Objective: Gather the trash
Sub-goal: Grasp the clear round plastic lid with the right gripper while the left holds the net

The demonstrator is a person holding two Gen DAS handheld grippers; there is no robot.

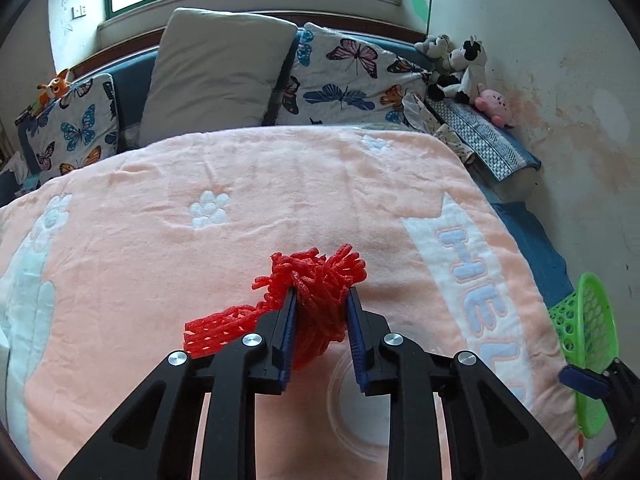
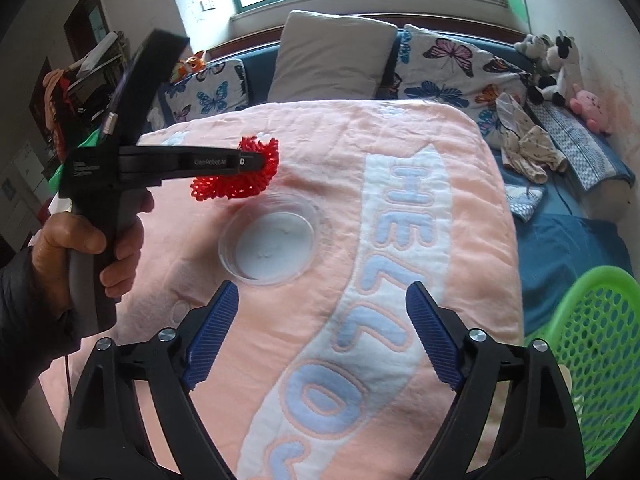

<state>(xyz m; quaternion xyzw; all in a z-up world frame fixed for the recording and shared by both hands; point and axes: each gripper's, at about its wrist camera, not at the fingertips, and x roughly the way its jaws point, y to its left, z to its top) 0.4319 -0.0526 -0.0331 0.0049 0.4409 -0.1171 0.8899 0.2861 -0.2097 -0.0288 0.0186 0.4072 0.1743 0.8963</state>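
My left gripper (image 1: pixel 322 300) is shut on a red foam net (image 1: pixel 316 292) and holds it a little above the pink blanket (image 1: pixel 160 216). In the right wrist view the left gripper (image 2: pixel 264 160) comes in from the left with the red net (image 2: pixel 240 176) in it. A clear plastic lid (image 2: pixel 272 240) lies on the blanket just below the net; it also shows in the left wrist view (image 1: pixel 356 408) under the fingers. My right gripper (image 2: pixel 322 308) is open and empty, hovering over the blanket near the lid.
A green mesh basket (image 2: pixel 596 352) stands at the bed's right edge; it also shows in the left wrist view (image 1: pixel 588 336). Pillows (image 1: pixel 216 68), plush toys (image 1: pixel 464 68) and folded cloth (image 2: pixel 528 148) line the far and right sides of the bed.
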